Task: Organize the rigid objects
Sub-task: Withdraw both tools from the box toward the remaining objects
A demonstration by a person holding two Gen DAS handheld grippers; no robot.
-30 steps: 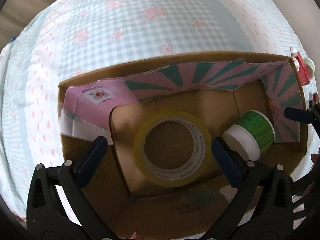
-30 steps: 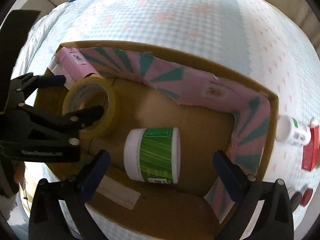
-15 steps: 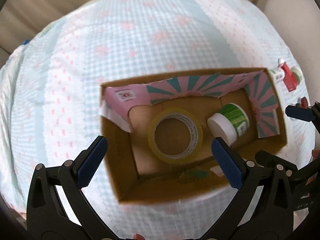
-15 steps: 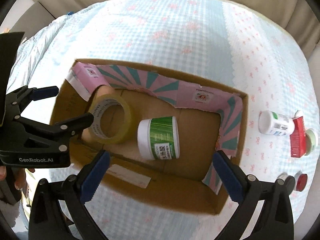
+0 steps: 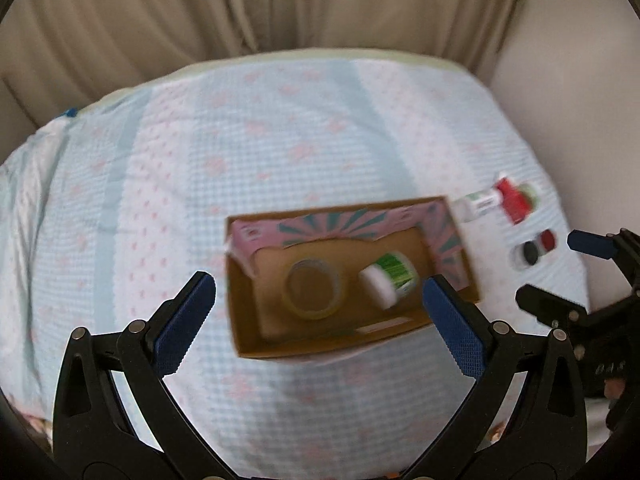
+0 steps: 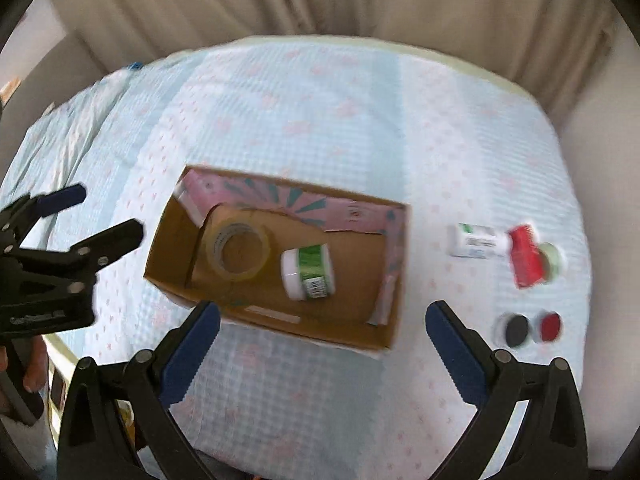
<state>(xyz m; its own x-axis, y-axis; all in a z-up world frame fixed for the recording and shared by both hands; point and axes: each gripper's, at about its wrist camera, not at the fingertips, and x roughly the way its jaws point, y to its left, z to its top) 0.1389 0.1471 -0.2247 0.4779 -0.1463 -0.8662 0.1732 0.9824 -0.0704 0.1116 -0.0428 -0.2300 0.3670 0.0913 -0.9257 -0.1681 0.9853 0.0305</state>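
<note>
Right wrist view: both grippers, left (image 6: 100, 216) and right (image 6: 322, 332), hang above the bed (image 6: 320, 100), fingers released, grasping nothing. The box (image 6: 276, 332) holds tape (image 6: 238, 250) left, jar (image 6: 308, 266) right. Small containers (image 6: 516, 256) lie right of the box.

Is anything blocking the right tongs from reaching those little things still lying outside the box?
Nothing visible. The right tongs are open above bare cloth, and the white bottle, red item and two small jars lie uncovered beside the cardboard box.
</note>
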